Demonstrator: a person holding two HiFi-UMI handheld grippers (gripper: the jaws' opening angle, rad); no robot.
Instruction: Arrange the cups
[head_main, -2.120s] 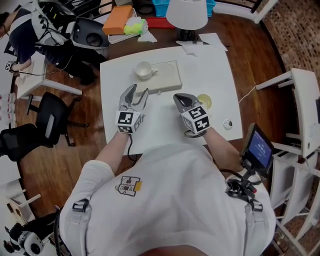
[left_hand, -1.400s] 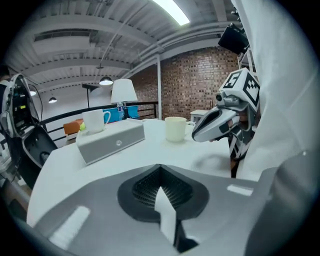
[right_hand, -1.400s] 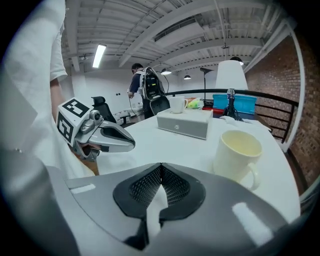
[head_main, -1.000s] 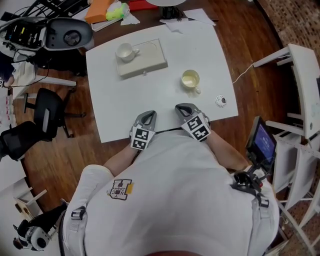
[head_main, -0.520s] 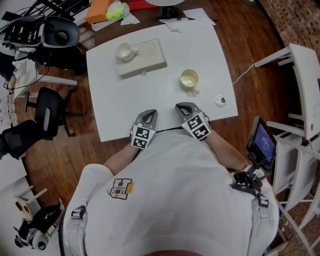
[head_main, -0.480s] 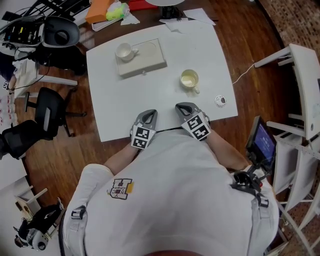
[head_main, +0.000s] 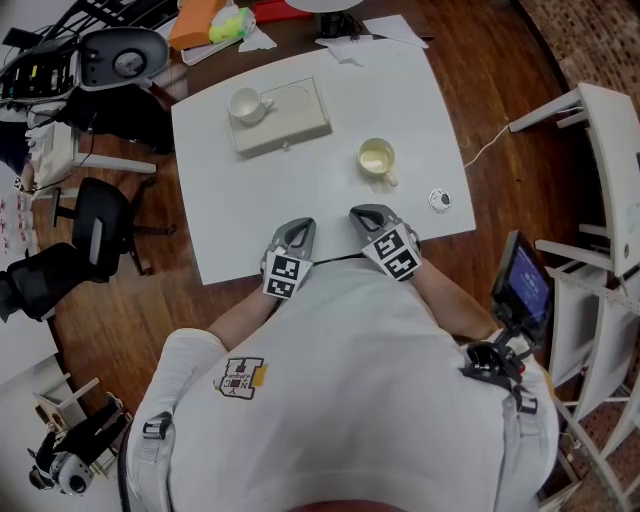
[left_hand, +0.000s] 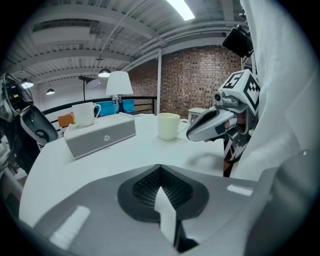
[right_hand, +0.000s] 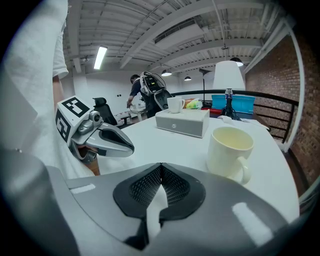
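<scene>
Cream cup (head_main: 377, 158) stands upright on the white table (head_main: 320, 200), right of centre, handle turned toward the near-right corner; looks empty inside. 2nd one, the white cup (head_main: 246, 103), sits upright on the left end of a pale box (head_main: 295, 118) at the far side, well apart from the first. Left gripper (head_main: 301, 229) and right gripper (head_main: 361, 214) rest side by side at the near table edge, close to the person's torso, both w/ claws pressed together and nothing btwn them, neither touching a cup. Both cups look ceramic: stiff, prob light enough when empty, but glazed so slippery, and they'd chip or break if dropped or knocked. Best hold is likely the rim wall, one jaw inside and one outside, opposite the handle; the handle loop is narrower and could let it swing. White cup is near the box edge, so lift straight up.
</scene>
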